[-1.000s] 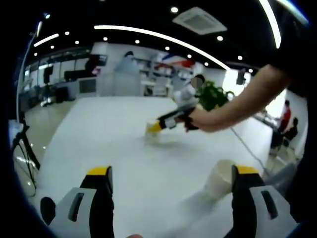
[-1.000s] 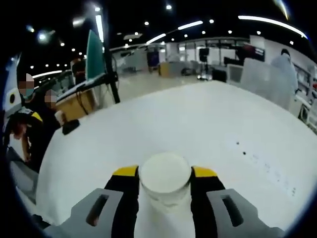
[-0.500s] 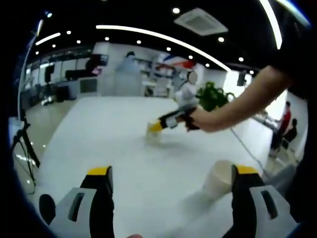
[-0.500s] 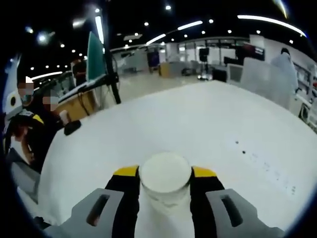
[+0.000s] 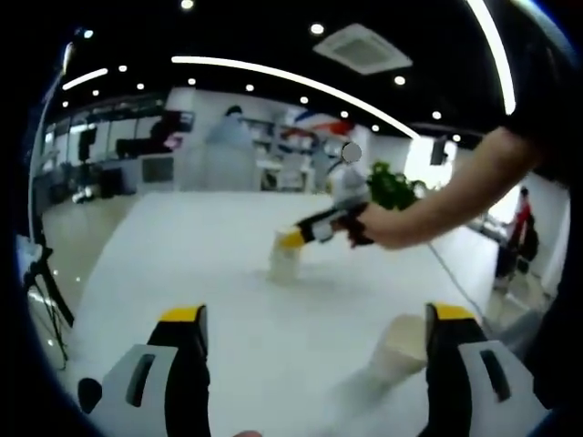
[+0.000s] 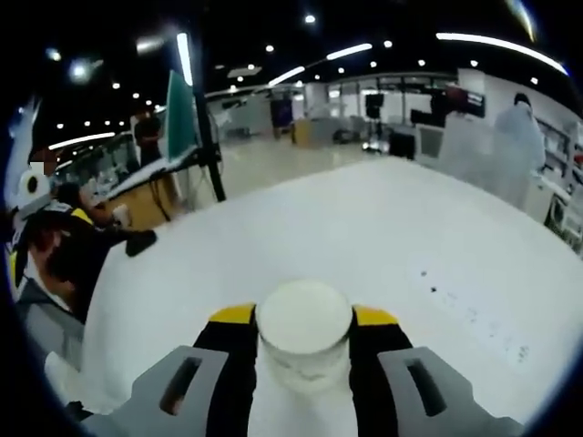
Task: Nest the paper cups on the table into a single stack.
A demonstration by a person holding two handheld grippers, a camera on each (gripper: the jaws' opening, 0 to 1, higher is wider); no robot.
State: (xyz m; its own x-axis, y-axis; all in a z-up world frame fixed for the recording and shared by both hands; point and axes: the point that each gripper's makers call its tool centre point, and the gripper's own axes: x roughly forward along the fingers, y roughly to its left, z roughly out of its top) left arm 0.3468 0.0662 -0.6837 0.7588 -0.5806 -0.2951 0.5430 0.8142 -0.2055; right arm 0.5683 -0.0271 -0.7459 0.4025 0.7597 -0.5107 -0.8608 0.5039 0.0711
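Note:
In the left gripper view my left gripper (image 5: 317,339) stands open low over the white table (image 5: 209,264). A white paper cup (image 5: 399,342) stands just inside its right finger (image 5: 450,319), apart from the left one. Farther out, a person's arm reaches in from the right with my right gripper (image 5: 293,239), which is shut on a second paper cup (image 5: 283,259). In the right gripper view that paper cup (image 6: 303,314) sits clamped between the yellow-tipped jaws of the right gripper (image 6: 303,320), its round white end facing the camera, over the table (image 6: 383,218).
Seated people (image 6: 50,246) are beyond the table's left edge in the right gripper view, with a dark object (image 6: 141,242) near that edge. Small dark specks (image 6: 434,290) mark the tabletop. A tripod (image 5: 41,278) stands left of the table, and a plant (image 5: 387,177) behind it.
Both views have shifted a little. The right gripper keeps its hold on the cup, which seems to sit slightly higher over the table. The left gripper stays open beside its cup.

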